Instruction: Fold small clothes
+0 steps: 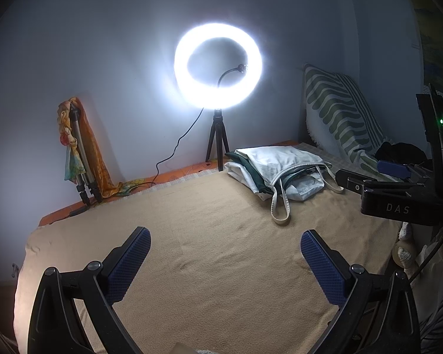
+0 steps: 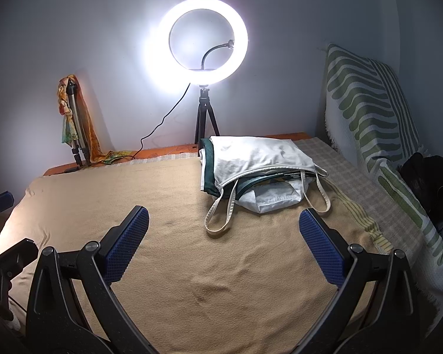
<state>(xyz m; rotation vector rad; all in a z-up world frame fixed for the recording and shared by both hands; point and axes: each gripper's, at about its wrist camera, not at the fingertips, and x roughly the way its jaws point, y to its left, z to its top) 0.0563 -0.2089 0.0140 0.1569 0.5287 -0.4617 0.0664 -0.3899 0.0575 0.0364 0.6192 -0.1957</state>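
Note:
A small stack of folded clothes (image 1: 276,168) lies at the back right of the tan blanket (image 1: 209,236): a white strappy top on top, a dark green piece and other white pieces under it. It also shows in the right wrist view (image 2: 257,162), with the blanket (image 2: 192,250). My left gripper (image 1: 225,242) is open and empty, above the blanket's front, well short of the stack. My right gripper (image 2: 223,221) is open and empty, in front of the stack. The right gripper's body (image 1: 398,197) shows at the right of the left wrist view.
A lit ring light on a small tripod (image 1: 218,67) stands at the back by the wall. A folded tripod wrapped in an orange scarf (image 1: 79,147) leans at the back left. A green-striped pillow (image 2: 378,118) and dark items (image 2: 428,183) lie on the right.

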